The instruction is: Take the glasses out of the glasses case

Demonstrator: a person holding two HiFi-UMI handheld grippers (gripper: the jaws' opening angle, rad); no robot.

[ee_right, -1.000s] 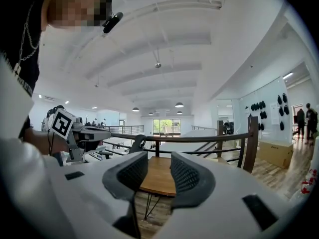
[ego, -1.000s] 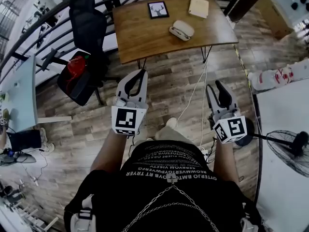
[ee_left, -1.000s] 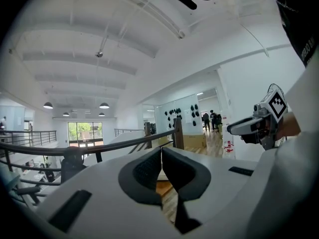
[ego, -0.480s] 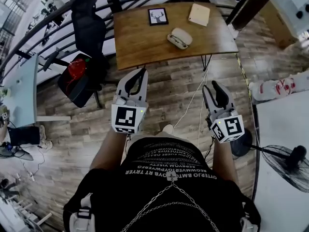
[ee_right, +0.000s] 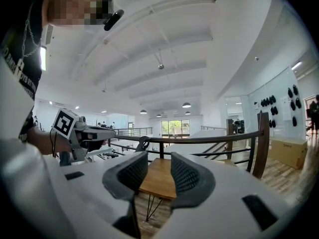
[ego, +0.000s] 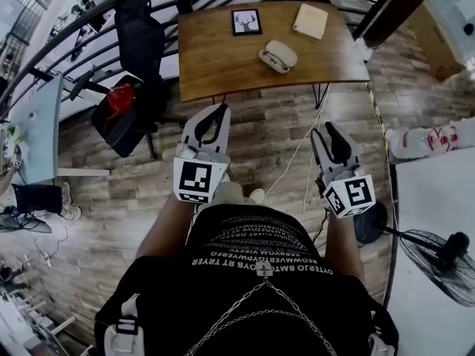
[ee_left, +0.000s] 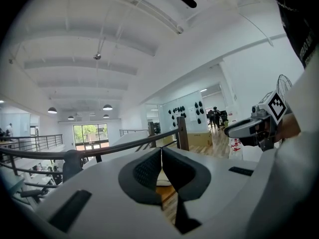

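A pale glasses case point(ego: 278, 55) lies open on the wooden table point(ego: 215, 58), well ahead of both grippers, with glasses inside it. My left gripper point(ego: 219, 112) is held above the floor short of the table's near edge. Its jaws meet at the tips and hold nothing, as the left gripper view also shows point(ee_left: 161, 151). My right gripper point(ego: 329, 133) hangs level with it to the right. It is open by a narrow gap point(ee_right: 159, 166), through which the table point(ee_right: 157, 180) shows. Nothing is in either gripper.
A framed deer picture point(ego: 246, 21) and a tan notebook point(ego: 309, 20) lie at the back of the table. A black office chair point(ego: 137, 35) stands to the left, a dark railing point(ego: 89, 47) behind. At the right are a white table point(ego: 434, 191), a fan point(ego: 438, 254) and a floor cable point(ego: 297, 147).
The head view has shifted a little and the person's feet have moved. Both grippers stay low in front of the body, and the right one has edged slightly left and up.
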